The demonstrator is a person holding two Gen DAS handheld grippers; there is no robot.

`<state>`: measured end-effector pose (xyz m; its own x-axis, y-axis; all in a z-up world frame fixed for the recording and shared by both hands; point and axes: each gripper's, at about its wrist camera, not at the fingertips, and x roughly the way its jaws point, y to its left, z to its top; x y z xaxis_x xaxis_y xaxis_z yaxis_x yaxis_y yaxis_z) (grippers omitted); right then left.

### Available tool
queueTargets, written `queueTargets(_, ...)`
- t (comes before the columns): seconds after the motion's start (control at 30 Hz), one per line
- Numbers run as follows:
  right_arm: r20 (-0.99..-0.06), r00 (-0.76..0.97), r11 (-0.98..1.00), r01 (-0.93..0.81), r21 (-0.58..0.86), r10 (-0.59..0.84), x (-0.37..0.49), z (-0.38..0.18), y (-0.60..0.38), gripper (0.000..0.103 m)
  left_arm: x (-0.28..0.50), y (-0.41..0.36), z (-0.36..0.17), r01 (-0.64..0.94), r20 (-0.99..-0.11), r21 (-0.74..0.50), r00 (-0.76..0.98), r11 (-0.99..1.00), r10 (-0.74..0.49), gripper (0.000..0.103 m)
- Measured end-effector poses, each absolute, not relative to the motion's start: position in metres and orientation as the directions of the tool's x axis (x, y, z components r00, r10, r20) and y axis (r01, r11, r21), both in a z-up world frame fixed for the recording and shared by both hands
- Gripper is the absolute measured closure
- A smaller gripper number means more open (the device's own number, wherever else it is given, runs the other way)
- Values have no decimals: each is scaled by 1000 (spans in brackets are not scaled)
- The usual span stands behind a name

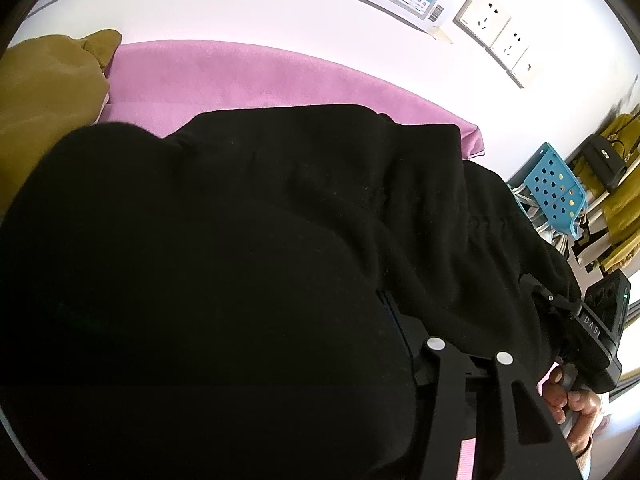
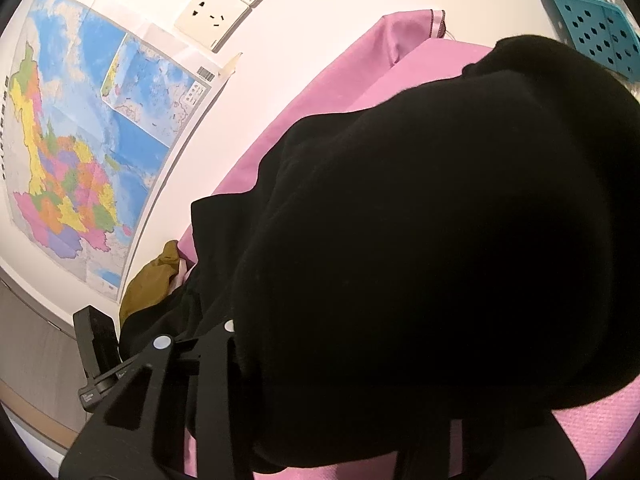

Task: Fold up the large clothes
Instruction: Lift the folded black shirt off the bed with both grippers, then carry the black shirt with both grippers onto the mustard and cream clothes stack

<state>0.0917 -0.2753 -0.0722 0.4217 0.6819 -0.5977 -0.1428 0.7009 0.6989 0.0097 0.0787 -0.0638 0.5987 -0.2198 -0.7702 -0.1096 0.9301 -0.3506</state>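
A large black garment [image 1: 260, 240] lies bunched on a pink cloth-covered surface [image 1: 240, 76] and fills most of both views; it also shows in the right wrist view [image 2: 420, 240]. My left gripper [image 1: 464, 356] sits at the lower right with fabric draped over its fingers, the tips hidden. My right gripper [image 2: 196, 336] sits at the lower left, its fingers close together and buried in the black fabric. The other gripper's body shows at the right edge of the left view [image 1: 600, 320] and at the left of the right view [image 2: 96, 344].
A mustard-yellow garment [image 1: 44, 104] lies at the left end of the pink surface. A white wall with sockets [image 1: 496, 28] and a map [image 2: 88, 152] stands behind. A blue perforated basket [image 1: 556, 188] and more clothes stand to the right.
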Motion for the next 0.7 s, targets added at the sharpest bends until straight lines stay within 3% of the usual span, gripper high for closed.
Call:
queueTargets(0.17,-594,382,680,-143,719,708,98,-72,-275,64,13,78,-64,-110,-772,-360,593,926,-230,47)
queueTargets(0.33,-551,385,643,-170,747,741,98,-59,-275,73,10,75,-55,-105,-772,-341,598,934,-215,56)
queueTargets(0.7,-422,423,575,-353,738,802,87,27,-255,76,-17,84,13,-14,-685,-325,693,946,-225,61)
